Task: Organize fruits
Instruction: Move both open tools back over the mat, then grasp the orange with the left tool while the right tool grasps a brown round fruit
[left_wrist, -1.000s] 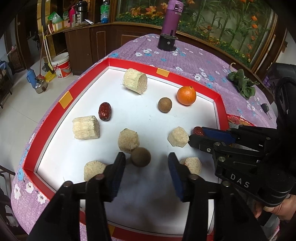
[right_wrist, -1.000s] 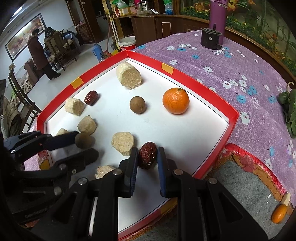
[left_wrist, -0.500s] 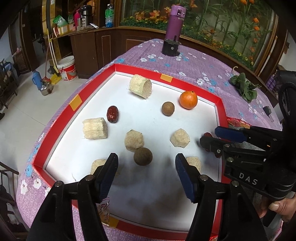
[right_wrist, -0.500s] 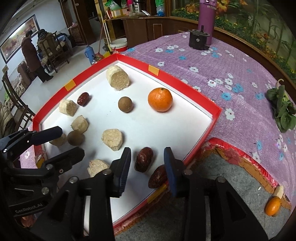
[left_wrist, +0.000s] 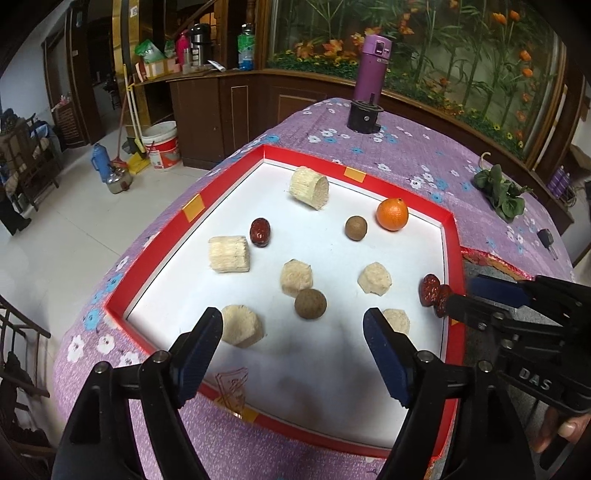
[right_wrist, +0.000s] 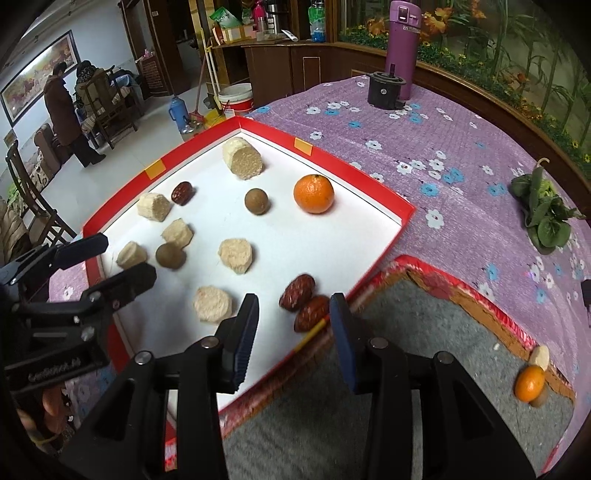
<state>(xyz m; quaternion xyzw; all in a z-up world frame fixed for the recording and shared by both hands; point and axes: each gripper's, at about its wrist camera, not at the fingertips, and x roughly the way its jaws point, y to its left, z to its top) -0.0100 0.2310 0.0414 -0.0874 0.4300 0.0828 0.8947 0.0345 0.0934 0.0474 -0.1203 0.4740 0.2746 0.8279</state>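
Observation:
A red-rimmed white tray (left_wrist: 155, 243) holds an orange (left_wrist: 392, 214), two brown round fruits (left_wrist: 310, 303) (left_wrist: 356, 228), a red date (left_wrist: 260, 232) and several beige chunks. Two more red dates (right_wrist: 297, 291) (right_wrist: 312, 313) lie side by side at the tray's near right edge. My right gripper (right_wrist: 293, 301) stands open just short of them, touching neither. My left gripper (left_wrist: 291, 315) hovers over the tray's near side. Its jaws are opening with nothing between them; the nearer brown fruit lies just beyond the tips. The right gripper (left_wrist: 461, 291) also shows at the right of the left wrist view.
A purple bottle (left_wrist: 373, 68) and a black holder (left_wrist: 365, 116) stand at the table's far end, leafy greens (left_wrist: 500, 192) at the right. A small orange fruit (right_wrist: 529, 384) lies on the grey surface off the tray. People (right_wrist: 61, 110) stand far back left.
My right gripper let go of the red date, which now lies beside another date, and drew back. My left gripper's jaws spread wider and pulled back from the brown fruit.

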